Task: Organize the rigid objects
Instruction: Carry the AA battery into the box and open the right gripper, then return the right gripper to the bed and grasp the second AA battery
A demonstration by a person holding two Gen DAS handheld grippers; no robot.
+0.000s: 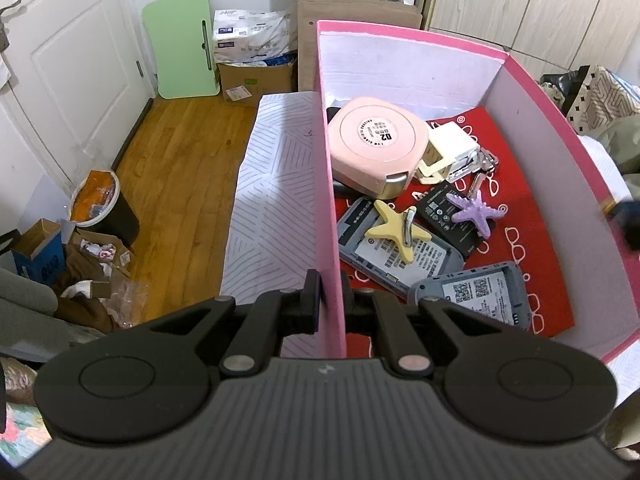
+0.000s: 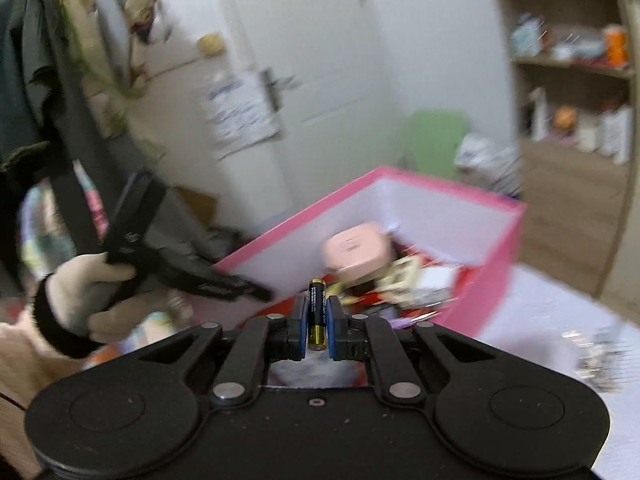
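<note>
A pink box (image 1: 404, 32) with a red liner holds a pink round case (image 1: 374, 140), a yellow starfish (image 1: 398, 226), a purple starfish (image 1: 474, 210), phone batteries and covers (image 1: 472, 294) and a white charger (image 1: 454, 142). My left gripper (image 1: 332, 300) is shut on the box's left wall (image 1: 328, 184). My right gripper (image 2: 317, 316) is shut on a black and gold battery (image 2: 317, 312), held upright just above the near edge of the box (image 2: 400, 200). The left gripper (image 2: 224, 284) shows at the box's left wall in the right wrist view.
The box stands on a white patterned cloth (image 1: 272, 200). Wood floor (image 1: 180, 168), a bin (image 1: 104, 208) and cardboard clutter lie to the left. A shelf unit (image 2: 572, 120) stands behind. Small clear items (image 2: 596, 352) lie on the cloth at right.
</note>
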